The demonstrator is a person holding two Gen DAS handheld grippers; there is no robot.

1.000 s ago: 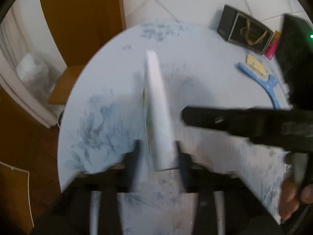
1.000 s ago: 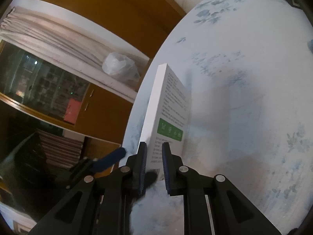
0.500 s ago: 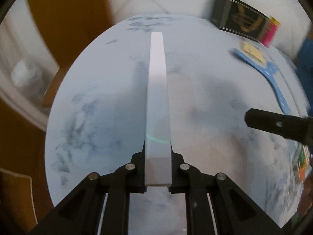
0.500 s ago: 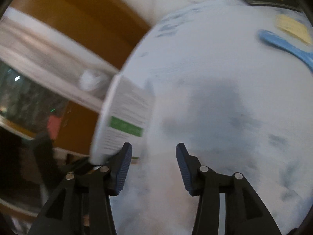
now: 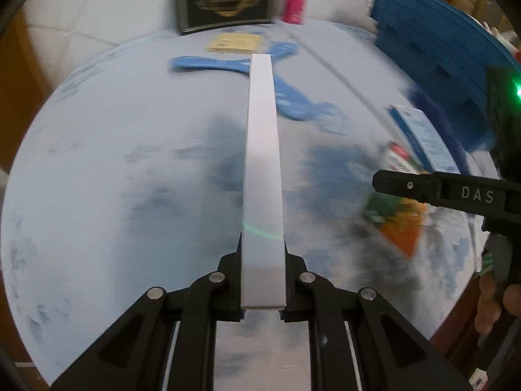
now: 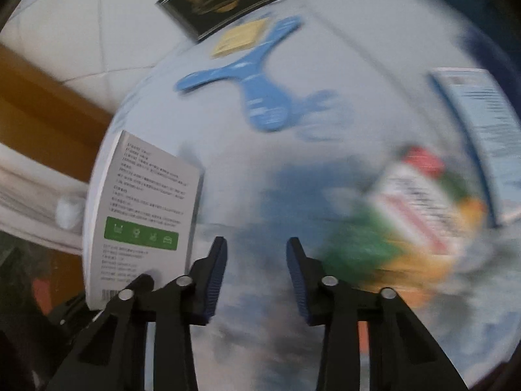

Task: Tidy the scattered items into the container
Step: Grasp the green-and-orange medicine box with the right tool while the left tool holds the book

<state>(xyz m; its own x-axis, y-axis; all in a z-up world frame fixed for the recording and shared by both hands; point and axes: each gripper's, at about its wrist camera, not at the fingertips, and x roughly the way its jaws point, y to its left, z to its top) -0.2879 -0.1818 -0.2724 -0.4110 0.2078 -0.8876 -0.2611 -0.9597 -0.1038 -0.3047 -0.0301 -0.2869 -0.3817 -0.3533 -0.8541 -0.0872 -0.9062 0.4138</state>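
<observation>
— Which way does the white box (image 5: 262, 176) run?

— Lengthways straight out from the left gripper (image 5: 262, 288), narrow edge up, far end toward the table's (image 5: 97, 163) far edge. Those jaws are clamped tight on its near end, above the tabletop.

— Any writing?

— A green icon band and blurred print on its side; "DAS" on the right gripper (image 6: 256, 280), whose empty jaws have just been narrowing.

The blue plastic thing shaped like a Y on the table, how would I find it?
Start at the round pale blue table and look toward its far edge. The blue Y-shaped tool lies flat there, right beside the small yellow card. It is the only flat forked piece; its neighbours are boxes and packets.
</observation>
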